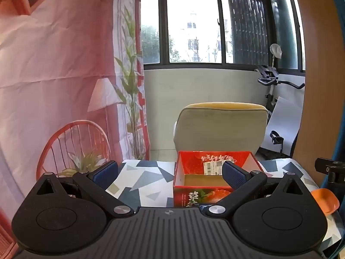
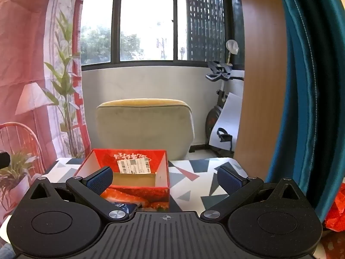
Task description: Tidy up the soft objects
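Note:
An open red cardboard box [image 1: 215, 168] [image 2: 129, 168] with strawberry print and a white label stands on the patterned table [image 1: 146, 183] [image 2: 194, 183]; its inside looks bare. My left gripper [image 1: 170, 173] hovers above the table with its jaws wide apart, the right blue pad in front of the box. My right gripper [image 2: 165, 179] is open too, its left pad overlapping the box's near corner. A blue shiny item [image 2: 124, 207] peeks out under the right gripper's left finger. No soft object sits between either pair of fingers.
A beige chair [image 1: 220, 127] [image 2: 144, 127] stands behind the table. An orange bowl [image 1: 325, 200] sits at the table's right side. Something red and crumpled [image 2: 336, 211] lies at the right edge. A teal curtain [image 2: 306, 86] hangs on the right, an exercise bike [image 2: 220, 112] beyond.

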`<state>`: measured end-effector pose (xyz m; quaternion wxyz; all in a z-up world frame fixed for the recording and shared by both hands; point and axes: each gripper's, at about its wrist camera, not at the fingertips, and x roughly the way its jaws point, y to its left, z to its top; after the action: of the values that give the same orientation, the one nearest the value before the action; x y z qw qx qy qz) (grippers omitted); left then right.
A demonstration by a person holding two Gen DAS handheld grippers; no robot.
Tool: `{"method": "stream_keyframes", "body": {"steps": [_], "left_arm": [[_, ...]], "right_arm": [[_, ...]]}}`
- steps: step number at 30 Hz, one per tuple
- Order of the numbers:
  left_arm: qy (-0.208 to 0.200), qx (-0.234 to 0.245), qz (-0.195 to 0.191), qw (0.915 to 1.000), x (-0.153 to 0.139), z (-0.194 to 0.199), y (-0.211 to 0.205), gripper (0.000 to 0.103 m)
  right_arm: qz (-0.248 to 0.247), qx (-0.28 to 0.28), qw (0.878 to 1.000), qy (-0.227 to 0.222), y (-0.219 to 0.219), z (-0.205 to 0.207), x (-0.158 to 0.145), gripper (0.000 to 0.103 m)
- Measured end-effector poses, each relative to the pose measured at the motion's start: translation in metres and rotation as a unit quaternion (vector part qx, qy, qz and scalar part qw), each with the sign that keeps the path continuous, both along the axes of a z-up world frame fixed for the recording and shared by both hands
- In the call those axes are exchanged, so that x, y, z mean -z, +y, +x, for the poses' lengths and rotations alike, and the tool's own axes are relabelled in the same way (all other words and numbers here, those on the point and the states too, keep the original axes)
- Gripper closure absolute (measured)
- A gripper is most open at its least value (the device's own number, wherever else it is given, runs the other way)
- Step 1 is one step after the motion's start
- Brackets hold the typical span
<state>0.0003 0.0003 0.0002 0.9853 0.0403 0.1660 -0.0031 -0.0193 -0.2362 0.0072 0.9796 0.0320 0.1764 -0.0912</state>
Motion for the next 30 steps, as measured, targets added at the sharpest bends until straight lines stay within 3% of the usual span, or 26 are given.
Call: {"method": "stream_keyframes", "body": {"steps": [11,30], "left_arm": [[-0.001,0.026,0.001,0.9997,0.001,0.002,0.003,0.0],[-0.003,0.027,0.004,0.9996,0.001,0.001,0.001,0.0]], "right_arm": [[0.0,-0.005,1.0,-0.008,0.001,-0.002,-0.003,0.0],[0.003,-0.01,1.0,-0.006,0.002,0.0,-0.001,0.0]]}}
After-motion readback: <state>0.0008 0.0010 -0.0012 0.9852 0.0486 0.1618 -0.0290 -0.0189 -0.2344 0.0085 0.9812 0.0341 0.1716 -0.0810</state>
